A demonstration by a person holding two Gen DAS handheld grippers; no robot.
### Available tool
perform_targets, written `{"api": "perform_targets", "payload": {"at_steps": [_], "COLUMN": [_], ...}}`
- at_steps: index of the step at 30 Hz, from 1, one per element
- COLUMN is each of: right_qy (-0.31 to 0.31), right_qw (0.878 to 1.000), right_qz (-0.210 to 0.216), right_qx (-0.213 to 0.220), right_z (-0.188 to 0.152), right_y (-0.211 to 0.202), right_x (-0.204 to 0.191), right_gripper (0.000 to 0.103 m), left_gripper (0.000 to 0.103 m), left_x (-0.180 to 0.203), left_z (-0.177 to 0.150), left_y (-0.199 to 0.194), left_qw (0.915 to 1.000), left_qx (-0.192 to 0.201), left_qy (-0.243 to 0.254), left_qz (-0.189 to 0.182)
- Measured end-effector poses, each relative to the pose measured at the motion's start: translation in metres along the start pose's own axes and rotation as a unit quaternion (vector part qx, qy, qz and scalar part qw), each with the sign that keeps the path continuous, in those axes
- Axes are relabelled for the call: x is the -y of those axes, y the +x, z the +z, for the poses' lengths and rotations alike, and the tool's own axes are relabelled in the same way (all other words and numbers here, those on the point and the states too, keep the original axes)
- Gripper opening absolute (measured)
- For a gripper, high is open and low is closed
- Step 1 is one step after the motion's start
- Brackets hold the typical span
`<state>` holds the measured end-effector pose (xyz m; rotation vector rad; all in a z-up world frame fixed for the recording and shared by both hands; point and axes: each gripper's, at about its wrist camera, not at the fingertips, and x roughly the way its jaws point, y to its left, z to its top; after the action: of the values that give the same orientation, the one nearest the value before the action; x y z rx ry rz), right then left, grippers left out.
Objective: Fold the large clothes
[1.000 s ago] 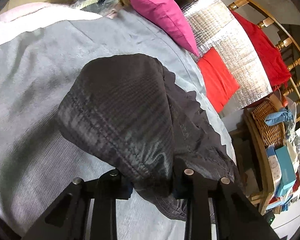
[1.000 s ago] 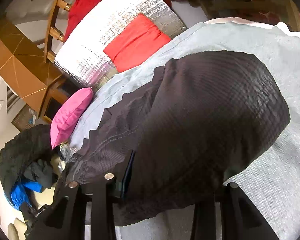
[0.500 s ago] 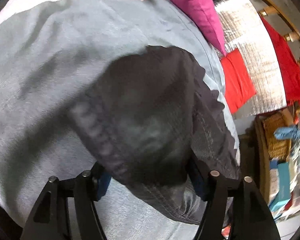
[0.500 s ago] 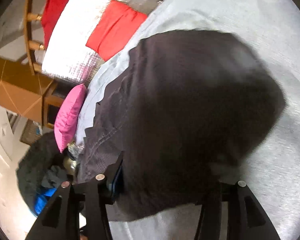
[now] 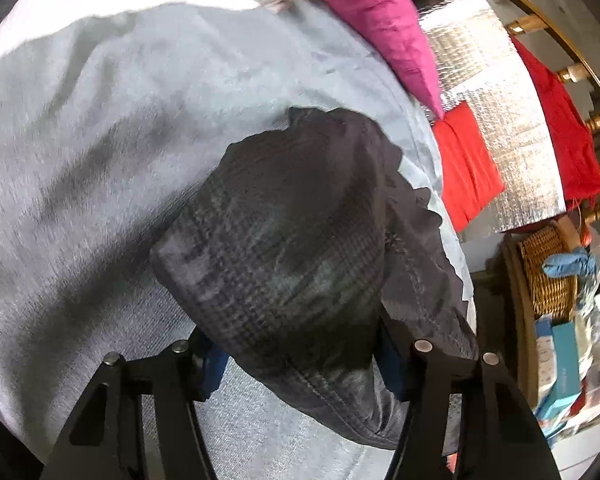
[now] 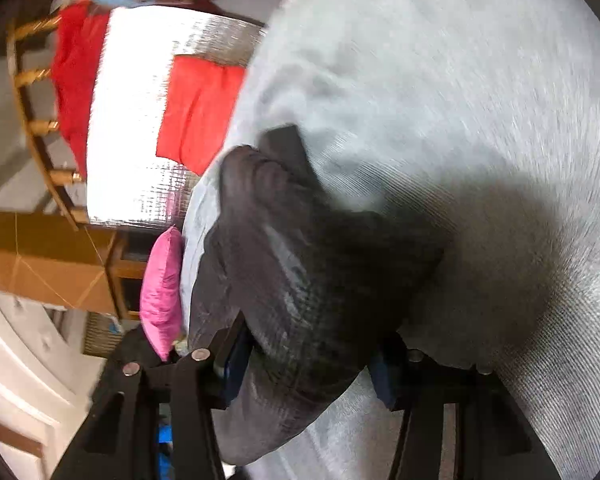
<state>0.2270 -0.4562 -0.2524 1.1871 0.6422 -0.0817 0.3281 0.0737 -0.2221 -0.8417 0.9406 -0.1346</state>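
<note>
A dark grey quilted garment [image 5: 300,248] lies bunched on the light grey bed cover [image 5: 100,160]. My left gripper [image 5: 300,364] has its jaws spread wide with the garment's folded edge between them. In the right wrist view the same garment [image 6: 312,280] hangs bunched between the wide-spread jaws of my right gripper [image 6: 308,364], above the grey cover [image 6: 460,100]. The fingertips of both grippers are hidden by the fabric. I cannot tell whether the pads pinch the cloth.
A pink cushion [image 5: 384,28] lies at the bed's far edge. Beside the bed are a silver foil sheet [image 5: 496,128], red cloths [image 5: 464,168] and a wooden railing [image 5: 596,120]. A wicker basket [image 5: 548,280] and boxes stand at the right.
Both grippers' jaws have spread wider around the garment. The right gripper has swung and tilted, and the garment now looks more bunched and folded over.
</note>
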Motion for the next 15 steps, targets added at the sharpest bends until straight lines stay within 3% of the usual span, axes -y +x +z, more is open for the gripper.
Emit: {"api": "perform_targets", "payload": {"at_steps": [2, 4, 6, 10, 13, 15], "right_qy": [-0.038, -0.025, -0.003, -0.02, -0.043, -0.076], "right_qw": [0.999, 0.998, 0.999, 0.998, 0.997, 0.995], "right_qz": [-0.027, -0.052, -0.036, -0.054, -0.063, -0.07], "right_qx": [0.011, -0.005, -0.016, -0.018, -0.012, 0.002], "right_z": [-0.001, 0.001, 0.003, -0.001, -0.012, -0.022], "right_y": [-0.001, 0.007, 0.006, -0.012, -0.035, -0.057], "right_x": [-0.009, 0.003, 0.012, 0.003, -0.003, -0.01], "right_gripper": [0.053, 0.053, 0.054, 0.058, 0.061, 0.062], "left_gripper": [0.066, 0.07, 0.07, 0.073, 0.074, 0.078], "left_x": [0.001, -0.001, 0.004, 0.011, 0.021, 0.032], "left_z": [-0.001, -0.001, 0.0, -0.002, -0.019, -0.034], "left_y": [0.006, 0.014, 0.013, 0.002, -0.025, -0.048], "left_qw": [0.9998, 0.9995, 0.9987, 0.9963, 0.9909, 0.981], "left_qx": [-0.006, -0.016, -0.016, -0.018, 0.021, 0.062], "left_qy": [0.011, 0.016, 0.04, 0.065, 0.106, 0.153], "left_qz": [0.013, 0.02, 0.029, 0.054, 0.08, 0.102]}}
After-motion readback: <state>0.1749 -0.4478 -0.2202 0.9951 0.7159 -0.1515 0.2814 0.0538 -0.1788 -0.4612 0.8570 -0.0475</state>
